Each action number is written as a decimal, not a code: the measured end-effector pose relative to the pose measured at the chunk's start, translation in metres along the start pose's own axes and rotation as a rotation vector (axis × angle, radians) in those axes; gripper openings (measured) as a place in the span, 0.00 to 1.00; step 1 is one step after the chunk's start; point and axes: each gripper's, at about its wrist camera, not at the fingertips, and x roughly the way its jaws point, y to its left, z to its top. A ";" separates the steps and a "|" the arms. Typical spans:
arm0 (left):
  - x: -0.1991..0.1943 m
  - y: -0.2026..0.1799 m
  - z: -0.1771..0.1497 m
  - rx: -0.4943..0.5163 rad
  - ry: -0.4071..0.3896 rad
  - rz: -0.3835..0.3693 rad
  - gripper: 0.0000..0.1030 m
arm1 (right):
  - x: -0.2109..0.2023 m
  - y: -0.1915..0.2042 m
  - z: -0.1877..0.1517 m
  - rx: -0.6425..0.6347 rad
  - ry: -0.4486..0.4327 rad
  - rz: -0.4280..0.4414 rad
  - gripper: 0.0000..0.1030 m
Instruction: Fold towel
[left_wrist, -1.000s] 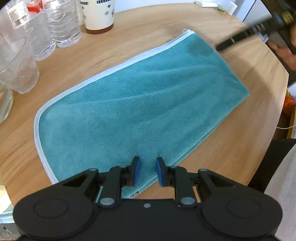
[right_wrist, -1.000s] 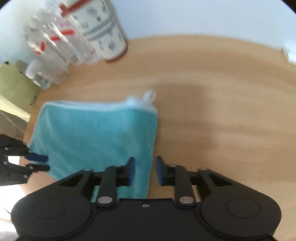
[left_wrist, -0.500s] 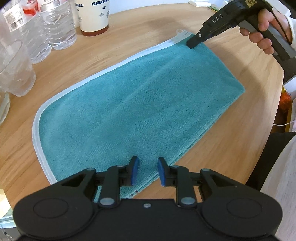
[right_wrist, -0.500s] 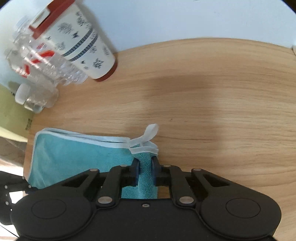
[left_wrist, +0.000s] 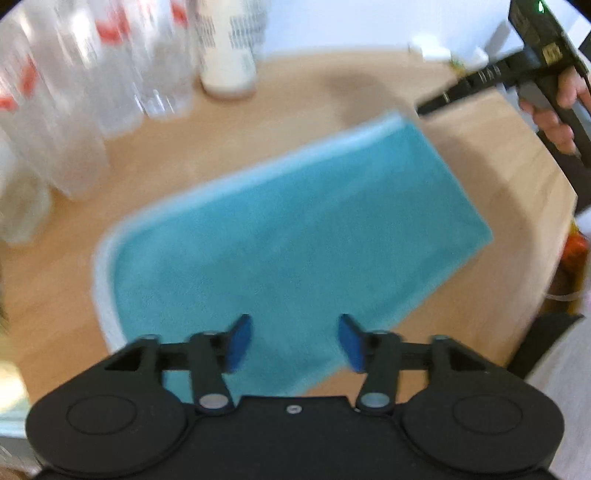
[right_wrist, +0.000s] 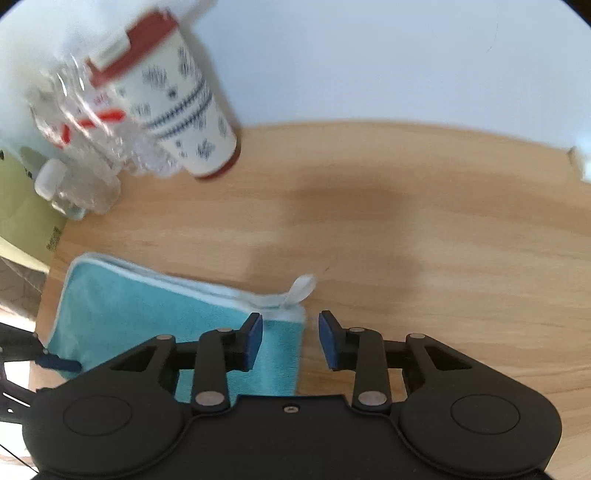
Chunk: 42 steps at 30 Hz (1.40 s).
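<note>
Teal terry cloth with a pale bound edge: the towel (left_wrist: 291, 236) lies flat on the round wooden table (left_wrist: 498, 177), running from the lower left to the upper right of the left wrist view, which is blurred. At the bottom of that frame the left gripper (left_wrist: 293, 341) hangs over the towel's near edge; its blue pads (left_wrist: 238, 345) stand spread and are opening, nothing pinched between them. In the upper right, the right gripper (left_wrist: 421, 109) reaches in with its black tip at the towel's far corner, a hand (left_wrist: 557, 114) on its grip. In the right wrist view, the towel (right_wrist: 147, 310) fills the lower left, its white hanging loop (right_wrist: 301, 290) at the corner near frame centre. The right gripper (right_wrist: 290, 341) sits at the bottom, jaws parted and opening; the towel's corner edge lies between them in the picture, the pads not pressing on it. Clear plastic bottles (right_wrist: 79, 147) and a patterned paper cup (right_wrist: 181, 107) with a red lid stand in the upper left.
</note>
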 end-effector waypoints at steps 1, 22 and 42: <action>-0.002 0.004 0.002 -0.033 -0.013 -0.019 0.58 | -0.005 0.000 -0.001 0.004 -0.006 0.016 0.37; 0.043 0.007 0.013 -0.117 -0.063 0.278 0.63 | 0.039 0.040 -0.043 -0.189 0.066 0.052 0.37; 0.044 0.016 0.030 -0.285 -0.046 0.298 0.75 | 0.036 0.070 -0.048 -0.226 0.064 -0.036 0.37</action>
